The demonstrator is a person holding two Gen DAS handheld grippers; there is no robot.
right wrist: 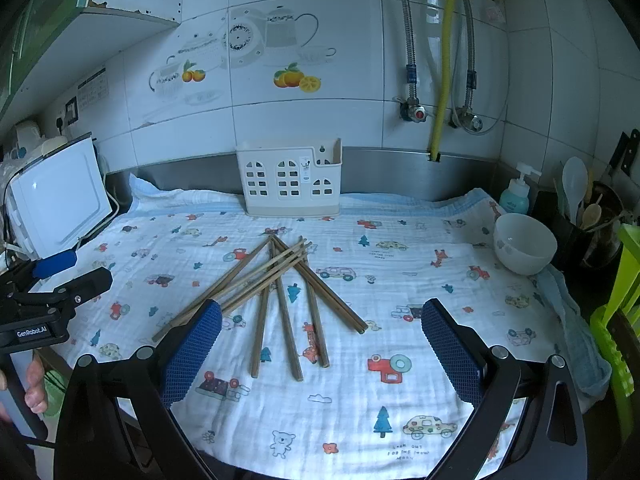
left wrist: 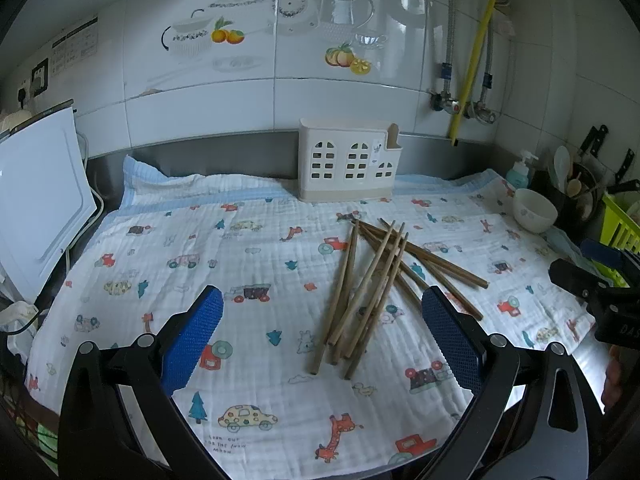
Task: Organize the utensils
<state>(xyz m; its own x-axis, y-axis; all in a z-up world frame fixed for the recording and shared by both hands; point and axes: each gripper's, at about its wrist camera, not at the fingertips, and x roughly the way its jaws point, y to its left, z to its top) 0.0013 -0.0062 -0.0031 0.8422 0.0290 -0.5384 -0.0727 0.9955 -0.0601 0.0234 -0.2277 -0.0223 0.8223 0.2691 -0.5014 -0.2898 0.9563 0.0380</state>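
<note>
A loose pile of several wooden chopsticks (left wrist: 372, 284) lies on the patterned cloth (left wrist: 256, 360), also in the right wrist view (right wrist: 280, 292). A white plastic utensil holder (left wrist: 347, 166) with window-shaped holes stands at the back against the wall, also in the right wrist view (right wrist: 290, 180). My left gripper (left wrist: 322, 328) is open and empty, hovering in front of the pile. My right gripper (right wrist: 320, 340) is open and empty, just short of the chopsticks' near ends. Each gripper shows at the edge of the other's view.
A white bowl (right wrist: 524, 242) sits at the right on the cloth. Behind it are a soap pump bottle (right wrist: 516, 196) and a dark pot of spoons (right wrist: 592, 216). A green rack (right wrist: 616, 320) is far right. A white appliance (right wrist: 60, 208) stands at the left.
</note>
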